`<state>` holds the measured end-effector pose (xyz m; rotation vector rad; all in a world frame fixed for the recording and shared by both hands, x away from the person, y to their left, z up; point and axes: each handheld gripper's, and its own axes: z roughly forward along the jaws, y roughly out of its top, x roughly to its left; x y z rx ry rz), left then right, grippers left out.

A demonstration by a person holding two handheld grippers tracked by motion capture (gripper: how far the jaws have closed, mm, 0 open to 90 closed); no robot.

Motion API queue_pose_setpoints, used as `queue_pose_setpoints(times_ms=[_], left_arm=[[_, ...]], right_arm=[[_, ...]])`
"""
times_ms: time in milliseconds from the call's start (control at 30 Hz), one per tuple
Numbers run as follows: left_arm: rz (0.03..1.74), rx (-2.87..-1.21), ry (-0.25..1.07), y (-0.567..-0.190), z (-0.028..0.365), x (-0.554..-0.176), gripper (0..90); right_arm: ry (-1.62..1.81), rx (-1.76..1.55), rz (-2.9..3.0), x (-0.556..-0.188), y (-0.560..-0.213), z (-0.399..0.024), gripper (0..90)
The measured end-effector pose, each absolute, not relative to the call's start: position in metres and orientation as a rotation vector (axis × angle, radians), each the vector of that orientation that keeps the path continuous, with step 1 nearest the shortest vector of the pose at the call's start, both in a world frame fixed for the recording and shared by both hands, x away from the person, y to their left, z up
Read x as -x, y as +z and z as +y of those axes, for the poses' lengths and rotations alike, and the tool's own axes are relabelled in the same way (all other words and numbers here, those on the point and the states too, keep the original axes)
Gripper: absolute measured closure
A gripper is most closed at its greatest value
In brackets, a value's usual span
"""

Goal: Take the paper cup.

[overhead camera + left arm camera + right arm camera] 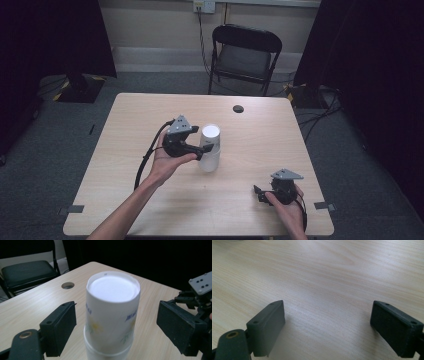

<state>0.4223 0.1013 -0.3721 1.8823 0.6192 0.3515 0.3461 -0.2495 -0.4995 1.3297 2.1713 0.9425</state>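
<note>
Near desk [125, 200] centre, slightly toward far edge, white paper cups [209, 148] standing stacked upside down, upper one printed with small blue and yellow marks. Left gripper [205, 148] reaching at stack from left edge side, jaws straddling upper cup with gaps showing both sides in left gripper view, pads [60, 327] not pressing, released. Right gripper [258, 194] sitting near right front corner, well apart from cups, jaws spread wide over bare wood, grasping nothing.
</note>
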Motion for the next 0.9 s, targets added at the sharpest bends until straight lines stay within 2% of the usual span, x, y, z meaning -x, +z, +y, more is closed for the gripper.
queue_pose_setpoints(times_ms=[600, 900], left_arm=[[0.648, -1.926, 0.347, -0.385, 0.075, -0.440, 17.4], [0.670, -1.946, 0.360, -0.392, 0.073, -0.443, 21.8]], right_arm=[[0.942, -1.327, 2.171, -0.346, -0.499, -0.250, 12.1], [0.942, -1.329, 2.170, -0.346, -0.499, -0.249, 12.1]])
